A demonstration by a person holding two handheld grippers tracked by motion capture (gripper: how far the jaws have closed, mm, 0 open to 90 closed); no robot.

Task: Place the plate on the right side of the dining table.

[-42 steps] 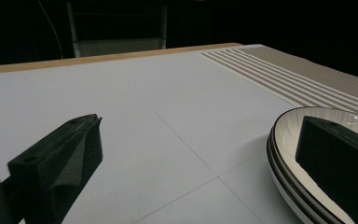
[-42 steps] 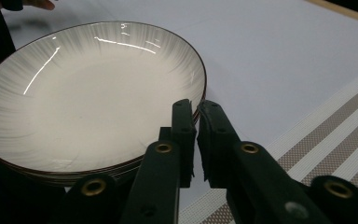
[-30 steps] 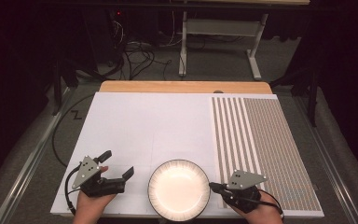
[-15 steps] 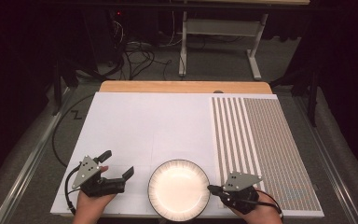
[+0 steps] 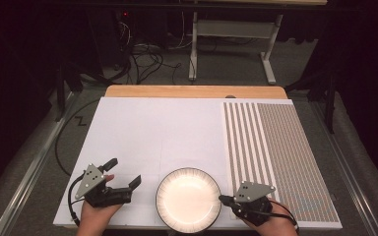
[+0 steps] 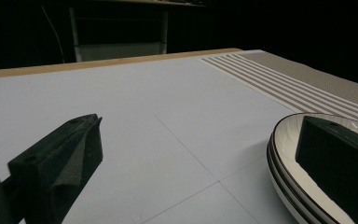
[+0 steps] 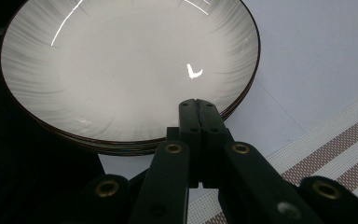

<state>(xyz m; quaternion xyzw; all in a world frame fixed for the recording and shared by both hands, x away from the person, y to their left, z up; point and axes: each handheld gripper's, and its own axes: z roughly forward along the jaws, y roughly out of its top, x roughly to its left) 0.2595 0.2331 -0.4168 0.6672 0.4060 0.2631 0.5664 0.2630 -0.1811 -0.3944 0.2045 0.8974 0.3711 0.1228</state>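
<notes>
A stack of shallow white plates [image 5: 188, 199] with a dark rim line sits at the front middle of the white table surface [image 5: 162, 132]. My left gripper [image 5: 124, 171] stands open to the left of the stack, with nothing between its jaws. In the left gripper view the plates [image 6: 284, 154] lie just behind the right jaw of the left gripper [image 6: 200, 154]. My right gripper [image 5: 222, 198] is shut, jaws pressed together, with its tip at the stack's right rim. In the right gripper view the right gripper [image 7: 198, 105] has its closed tip over the near edge of the plates [image 7: 121, 70].
A brown and white striped mat [image 5: 275, 142] covers the right part of the table. A wooden edge [image 5: 192, 91] runs along the far side. Beyond it stand a metal frame [image 5: 231, 44] and cables [image 5: 142, 54] on the floor.
My right gripper has shifted slightly left, bringing its shut tip up to the plates' rim. The left gripper has stayed in place, open.
</notes>
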